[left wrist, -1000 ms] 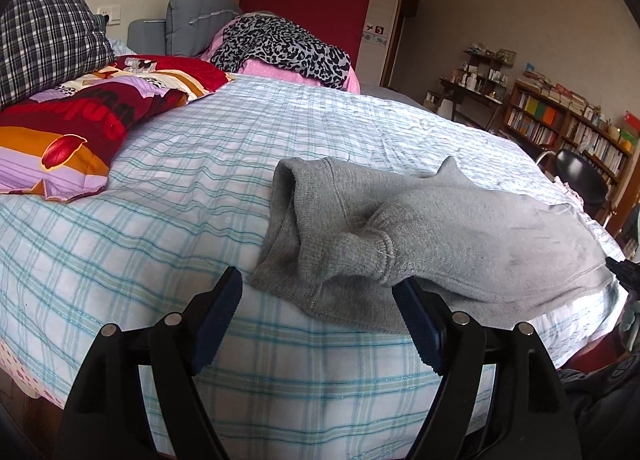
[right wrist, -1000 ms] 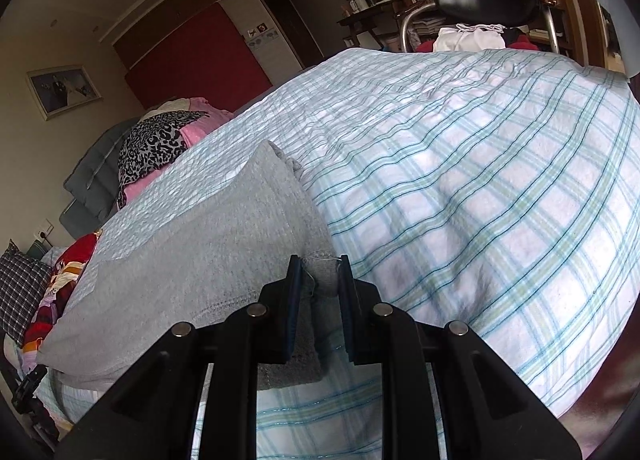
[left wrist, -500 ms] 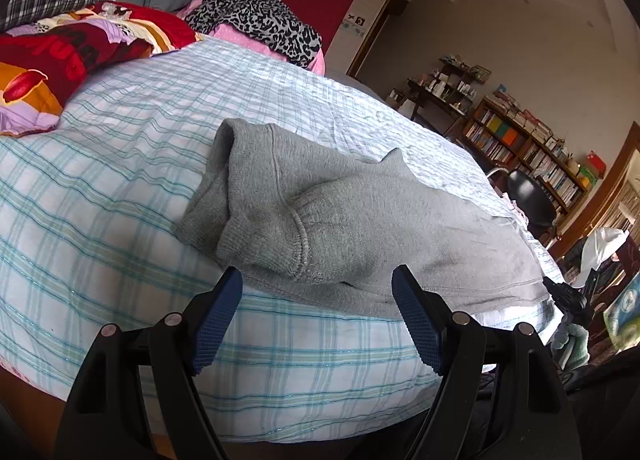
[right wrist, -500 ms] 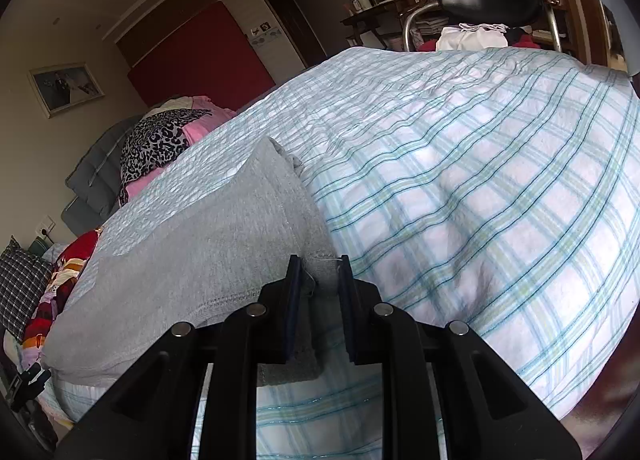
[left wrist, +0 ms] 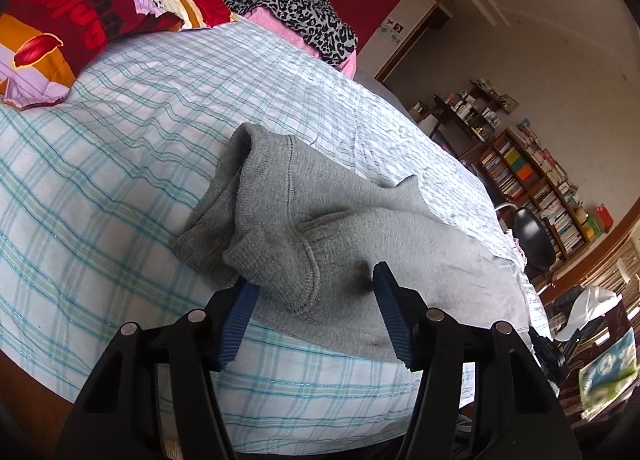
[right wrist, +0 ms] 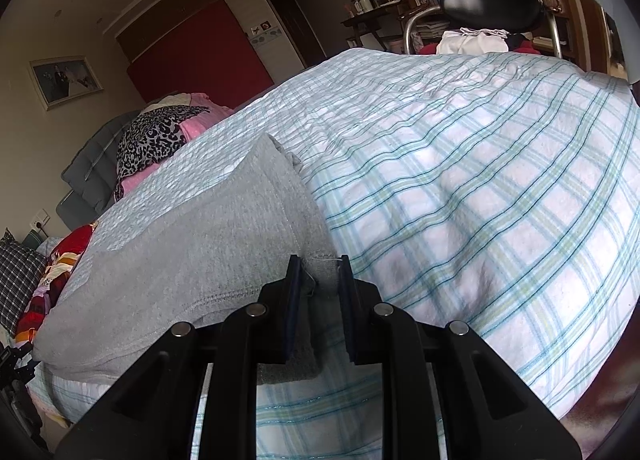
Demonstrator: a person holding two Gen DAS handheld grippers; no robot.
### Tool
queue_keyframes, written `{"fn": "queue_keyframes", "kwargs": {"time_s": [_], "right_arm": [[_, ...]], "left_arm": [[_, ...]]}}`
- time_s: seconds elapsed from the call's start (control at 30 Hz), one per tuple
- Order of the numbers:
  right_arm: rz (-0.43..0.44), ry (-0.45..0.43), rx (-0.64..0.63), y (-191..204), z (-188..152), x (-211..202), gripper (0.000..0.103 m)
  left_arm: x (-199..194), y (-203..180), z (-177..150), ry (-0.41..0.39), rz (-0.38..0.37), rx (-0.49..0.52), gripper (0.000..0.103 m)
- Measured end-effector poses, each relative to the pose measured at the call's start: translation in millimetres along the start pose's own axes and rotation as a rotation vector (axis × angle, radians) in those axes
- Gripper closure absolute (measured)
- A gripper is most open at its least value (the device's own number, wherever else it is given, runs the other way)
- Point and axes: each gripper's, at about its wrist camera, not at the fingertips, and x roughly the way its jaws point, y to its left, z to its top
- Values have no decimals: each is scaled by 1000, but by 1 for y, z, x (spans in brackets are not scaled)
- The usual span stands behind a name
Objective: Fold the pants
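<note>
Left claw: left gripper [left wrist: 314,302] half-open, jaws just closing around the cuffed end of the grey knit pants [left wrist: 360,252]; pads not yet pinching.
Right claw: right gripper [right wrist: 318,288] clamped on pants hem corner [right wrist: 324,272].
Progress: pants flat on plaid bedsheet [left wrist: 120,179]; fold not yet made.
Views: left shows bunched cuff; right shows smooth leg.

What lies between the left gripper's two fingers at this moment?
In the left wrist view, the bunched ribbed end of the grey pants lies between the left gripper fingers, whose jaws have just been closing on it, over the plaid sheet.
</note>
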Motion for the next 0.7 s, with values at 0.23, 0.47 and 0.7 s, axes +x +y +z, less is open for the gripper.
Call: {"fn": "queue_keyframes", "kwargs": {"time_s": [0.23,0.47,0.7], "right_arm": [[-16,-16,-7,5,2,-3,84],[2,-61,-23,16,13,-22,84],[-93,-14,-25,3,-1,-23,85]], "left_arm": [[13,3,8,-27,69,-83,82],[-1,-8,29,-87,81,-34,83],[9,9,26,-33,109,-28,83]]}}
